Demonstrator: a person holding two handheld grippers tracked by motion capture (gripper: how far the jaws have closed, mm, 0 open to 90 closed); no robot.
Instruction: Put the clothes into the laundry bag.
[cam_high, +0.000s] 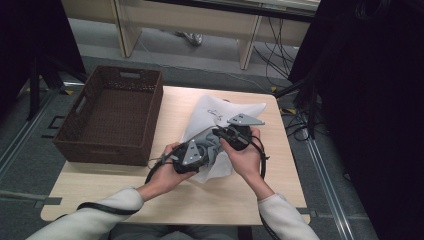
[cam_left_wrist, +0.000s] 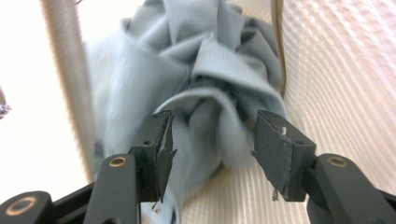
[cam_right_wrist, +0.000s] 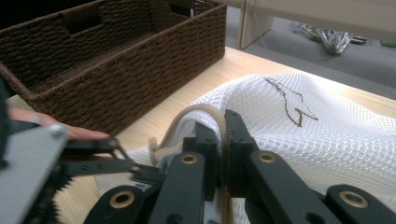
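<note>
Laundry work at a light wooden tabletop (cam_high: 165, 200): a white mesh laundry bag with a beige drawstring cord (cam_high: 220, 117) is laid across the middle of the surface, its mouth turned toward the person. A crumpled pale blue-grey cloth garment (cam_left_wrist: 205, 93) is lodged in that mouth, partly inside the mesh.

Right hand-held gripper (cam_right_wrist: 219, 140): clenched on the beige cord at the bag's rim, jaws pressed together with the cord between them. By this hold the opening is judged to be kept lifted and steady.

Left hand-held gripper (cam_left_wrist: 212, 149): released, jaws spread apart to either side of a fold of the garment, with nothing pinched. The placement suggests that the cloth is about to be grasped, whether to be pushed in or drawn out cannot be told.

A dark brown woven rectangular basket with cut handles (cam_high: 112, 115) is set at the tabletop's left edge, near the bag but apart from it.

Surroundings: grey floor, pale cabinet legs beyond, black drapes at both sides, cables trailed at the right.
</note>
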